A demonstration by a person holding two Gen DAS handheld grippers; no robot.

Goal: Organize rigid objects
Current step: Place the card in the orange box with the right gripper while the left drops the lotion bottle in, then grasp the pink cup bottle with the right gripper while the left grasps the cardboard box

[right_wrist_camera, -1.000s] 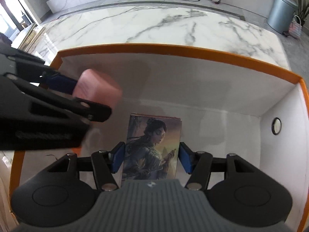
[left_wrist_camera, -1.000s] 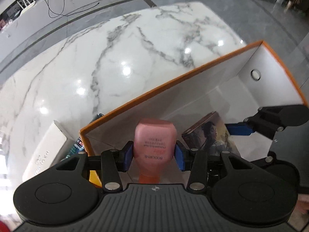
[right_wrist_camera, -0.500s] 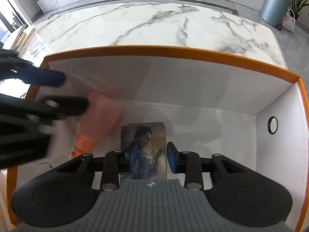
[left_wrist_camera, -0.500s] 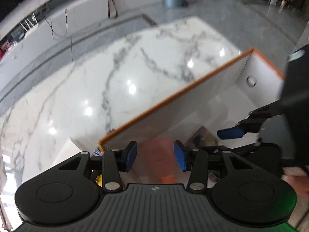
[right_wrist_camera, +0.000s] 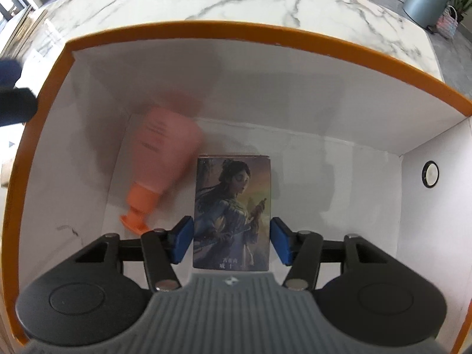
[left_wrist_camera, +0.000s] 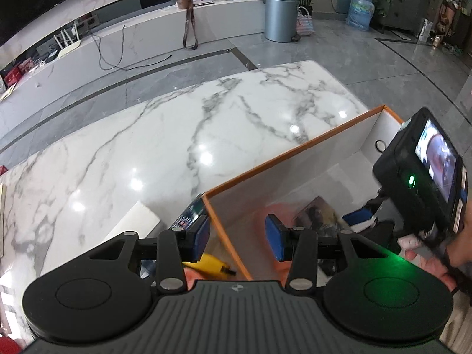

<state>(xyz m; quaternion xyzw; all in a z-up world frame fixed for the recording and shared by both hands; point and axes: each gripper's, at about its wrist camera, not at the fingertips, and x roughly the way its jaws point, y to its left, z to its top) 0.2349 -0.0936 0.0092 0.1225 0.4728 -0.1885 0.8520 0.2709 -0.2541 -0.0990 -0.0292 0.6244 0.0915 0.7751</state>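
An orange-rimmed white box (right_wrist_camera: 265, 34) stands on the marble table (left_wrist_camera: 177, 135). On its floor lies a picture card box (right_wrist_camera: 233, 206), flat and face up. My right gripper (right_wrist_camera: 231, 242) reaches down into the box with its jaws opening; the card box lies between the pads, and a small gap shows on each side. A pink tube (right_wrist_camera: 168, 150) with an orange cap lies blurred to the left of the card box. My left gripper (left_wrist_camera: 238, 239) hangs open and empty above the box's left rim (left_wrist_camera: 295, 147). The card box (left_wrist_camera: 317, 214) shows below it.
Outside the box's left wall lie a white carton (left_wrist_camera: 129, 224), a dark blue packet (left_wrist_camera: 188, 215) and a yellow item (left_wrist_camera: 211, 262). A hand (left_wrist_camera: 413, 244) holds the right gripper and its camera (left_wrist_camera: 424, 171). A round hole (right_wrist_camera: 430, 174) marks the box's right wall.
The left gripper let go of the pink tube, which dropped into the box beside the card box, then rose and drew back over the rim. The right jaws closed on the card box and reopened.
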